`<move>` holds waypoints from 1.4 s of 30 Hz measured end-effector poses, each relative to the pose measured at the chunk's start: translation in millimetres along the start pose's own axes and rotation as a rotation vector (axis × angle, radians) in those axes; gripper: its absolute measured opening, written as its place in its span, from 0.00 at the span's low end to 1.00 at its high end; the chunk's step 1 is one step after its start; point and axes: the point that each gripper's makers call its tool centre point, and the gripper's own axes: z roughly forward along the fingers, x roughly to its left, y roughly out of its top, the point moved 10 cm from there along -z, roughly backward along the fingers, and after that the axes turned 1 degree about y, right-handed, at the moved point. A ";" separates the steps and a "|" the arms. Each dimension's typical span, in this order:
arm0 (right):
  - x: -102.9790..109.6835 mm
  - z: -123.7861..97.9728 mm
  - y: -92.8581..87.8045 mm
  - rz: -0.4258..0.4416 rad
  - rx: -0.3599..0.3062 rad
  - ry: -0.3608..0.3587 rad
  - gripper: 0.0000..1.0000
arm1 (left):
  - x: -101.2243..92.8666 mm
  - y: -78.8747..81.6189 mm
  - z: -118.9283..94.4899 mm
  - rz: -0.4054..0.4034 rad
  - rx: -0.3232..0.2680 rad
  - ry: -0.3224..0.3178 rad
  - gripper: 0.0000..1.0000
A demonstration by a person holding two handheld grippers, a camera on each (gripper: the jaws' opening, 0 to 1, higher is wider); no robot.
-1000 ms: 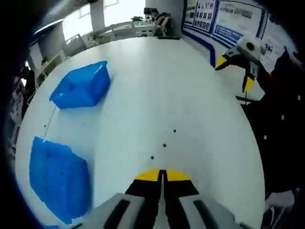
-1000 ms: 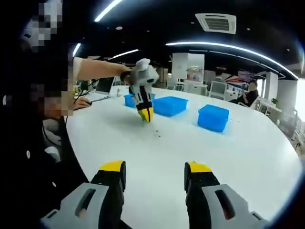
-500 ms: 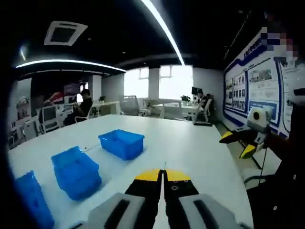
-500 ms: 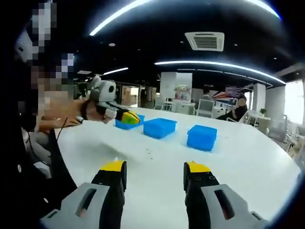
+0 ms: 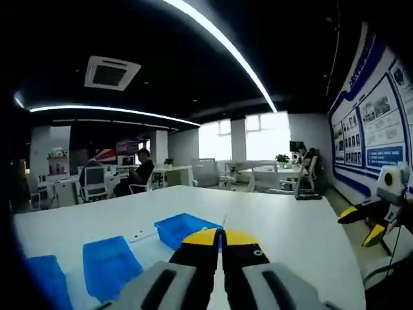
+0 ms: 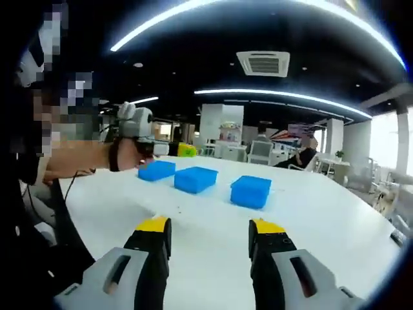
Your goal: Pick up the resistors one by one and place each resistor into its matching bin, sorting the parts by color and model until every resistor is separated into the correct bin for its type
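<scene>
My left gripper (image 5: 221, 235) is held up level over the white table (image 5: 290, 226), its yellow-tipped jaws pressed together. A thin wire-like lead of a resistor (image 5: 224, 220) pokes out from the tips. Three blue bins lie below and left of it: the nearest bin (image 5: 184, 228), the middle bin (image 5: 108, 261) and the far-left bin (image 5: 44, 279). In the right gripper view the left gripper (image 6: 169, 150) hangs in a person's hand above the same row of bins (image 6: 195, 179). My right gripper (image 6: 210, 227) hovers open near the table's edge with nothing between its jaws.
The right gripper (image 5: 373, 221) shows at the right of the left gripper view. A person's forearm (image 6: 77, 160) reaches in from the left. Behind the table are office desks, chairs and seated people. The white tabletop (image 6: 310, 219) stretches wide on the right.
The left gripper has risen from the table and tilted up to level, staying shut. The right gripper has stayed open and has hardly moved.
</scene>
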 end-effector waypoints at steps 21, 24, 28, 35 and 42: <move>-25.4 -23.2 -6.0 0.033 0.035 -0.099 0.49 | 31.8 -1.6 169.9 0.030 0.131 0.101 0.05; -24.3 -22.7 -4.5 0.029 0.034 -0.099 0.49 | 32.3 -8.2 171.5 0.009 0.148 0.114 0.17; -22.4 -22.1 -3.3 0.024 0.035 -0.095 0.49 | 33.8 -13.2 162.1 0.005 0.139 0.114 0.50; -22.4 -16.1 -0.2 0.006 0.026 -0.081 0.49 | 38.7 -10.4 115.7 0.006 0.103 0.086 0.48; -22.0 -2.4 11.8 -0.021 -0.024 -0.045 0.49 | 40.5 -17.1 35.8 -0.038 0.055 0.102 0.43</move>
